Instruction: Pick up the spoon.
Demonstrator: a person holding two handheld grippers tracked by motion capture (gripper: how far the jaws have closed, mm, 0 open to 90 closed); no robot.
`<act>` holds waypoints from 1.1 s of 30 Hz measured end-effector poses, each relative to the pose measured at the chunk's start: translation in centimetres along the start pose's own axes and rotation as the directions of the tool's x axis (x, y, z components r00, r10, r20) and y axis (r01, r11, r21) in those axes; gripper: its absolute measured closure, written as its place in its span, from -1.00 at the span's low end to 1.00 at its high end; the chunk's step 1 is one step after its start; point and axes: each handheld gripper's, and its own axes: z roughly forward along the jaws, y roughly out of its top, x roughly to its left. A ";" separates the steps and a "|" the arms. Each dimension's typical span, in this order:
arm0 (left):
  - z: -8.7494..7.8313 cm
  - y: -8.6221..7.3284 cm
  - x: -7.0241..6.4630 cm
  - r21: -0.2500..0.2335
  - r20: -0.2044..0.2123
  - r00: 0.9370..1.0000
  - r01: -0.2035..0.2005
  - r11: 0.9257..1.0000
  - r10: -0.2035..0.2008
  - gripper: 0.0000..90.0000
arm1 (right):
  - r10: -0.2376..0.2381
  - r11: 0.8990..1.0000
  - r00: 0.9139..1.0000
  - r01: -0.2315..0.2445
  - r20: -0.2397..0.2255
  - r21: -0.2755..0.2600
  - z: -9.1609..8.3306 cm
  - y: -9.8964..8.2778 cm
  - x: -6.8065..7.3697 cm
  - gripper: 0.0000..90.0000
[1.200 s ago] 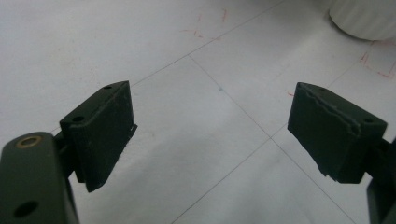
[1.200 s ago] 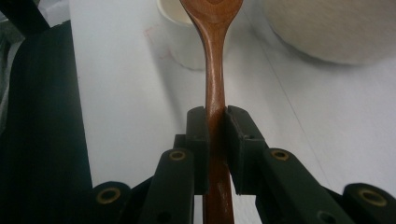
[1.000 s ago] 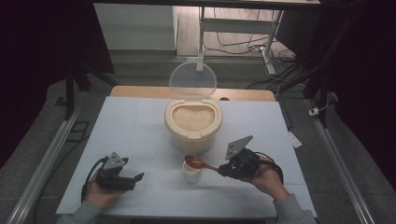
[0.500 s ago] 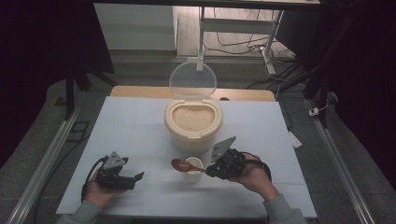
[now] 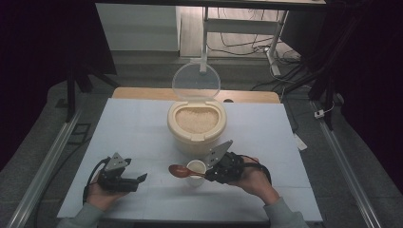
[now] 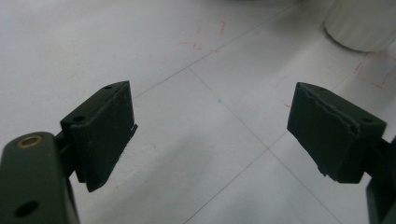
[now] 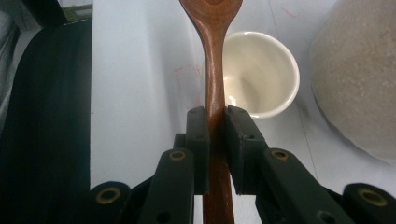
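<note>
**Spoon clamped over the cup, left claw idle**

From the high view I have the right gripper (image 5: 212,174) low on the white table (image 5: 138,128), at about five o'clock from the table's centre. It is clenched on a brown wooden spoon (image 5: 183,171): in the right gripper view the two black jaws press on the handle (image 7: 215,119) from both sides, with no gap that I can see. The handle runs straight away from the jaws, and the spoon's bowl (image 5: 177,170) points toward nine o'clock in the high view, level with the table as far as I can judge.

A small white cup (image 5: 196,169) stands upright just under the handle, near the jaws. The spoon's bowl lies past the cup's rim on the nine o'clock side, over bare table. In the right gripper view the cup (image 7: 259,70) looks empty; I cannot tell whether the handle touches its rim.

Just beyond the cup, at twelve o'clock from it, sits the cream rice container (image 5: 196,126), full of pale grains (image 5: 195,118), its clear round lid (image 5: 196,81) standing open behind it.

My left gripper (image 5: 134,181) rests at seven o'clock, well apart from the cup. In the left gripper view its jaws stand wide and released, with table between them.
</note>
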 end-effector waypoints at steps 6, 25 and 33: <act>-0.8 1.9 -0.6 -0.019 0.049 0.999 -0.020 1.000 0.021 -0.67 | -0.009 1.000 1.000 0.009 0.000 -0.003 0.1 0.2 0.0 0.75; -0.3 10.4 -6.6 -0.006 0.257 0.936 -0.249 0.968 0.242 -0.57 | -0.057 0.998 0.998 0.057 0.011 -0.007 0.4 1.0 0.5 0.75; 1.1 11.8 -8.7 0.051 0.307 0.895 -0.355 0.934 0.323 -0.45 | -0.078 0.997 0.997 0.078 0.011 -0.011 0.5 1.3 0.9 0.75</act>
